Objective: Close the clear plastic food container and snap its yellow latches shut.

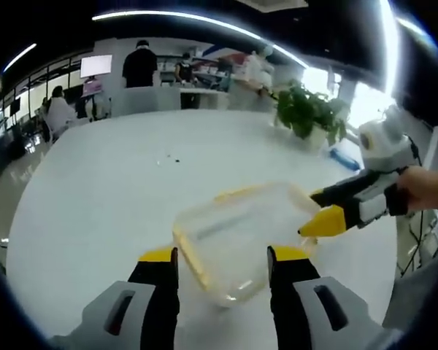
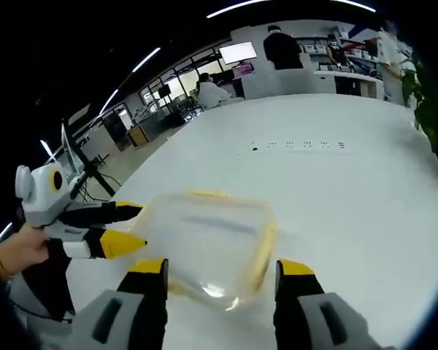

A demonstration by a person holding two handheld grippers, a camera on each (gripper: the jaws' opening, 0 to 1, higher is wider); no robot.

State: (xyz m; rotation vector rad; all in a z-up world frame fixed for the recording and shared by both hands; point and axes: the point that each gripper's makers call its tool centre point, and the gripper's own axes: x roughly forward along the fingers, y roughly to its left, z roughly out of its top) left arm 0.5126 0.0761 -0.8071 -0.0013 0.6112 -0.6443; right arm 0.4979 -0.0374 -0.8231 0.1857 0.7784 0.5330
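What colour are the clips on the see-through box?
Yellow. The latches run along the edges of the clear container, best seen in the right gripper view.

Each camera looked forward and down along its own jaws, close over the container on the white table. The views faced it from opposite sides, sharing container, table and the office beyond.

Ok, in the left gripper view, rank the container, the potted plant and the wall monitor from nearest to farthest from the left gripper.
1. Clear container, on the table between the open jaws of the left gripper.
2. Potted plant, far table edge, upper right.
3. Wall monitor, back of room, upper left.
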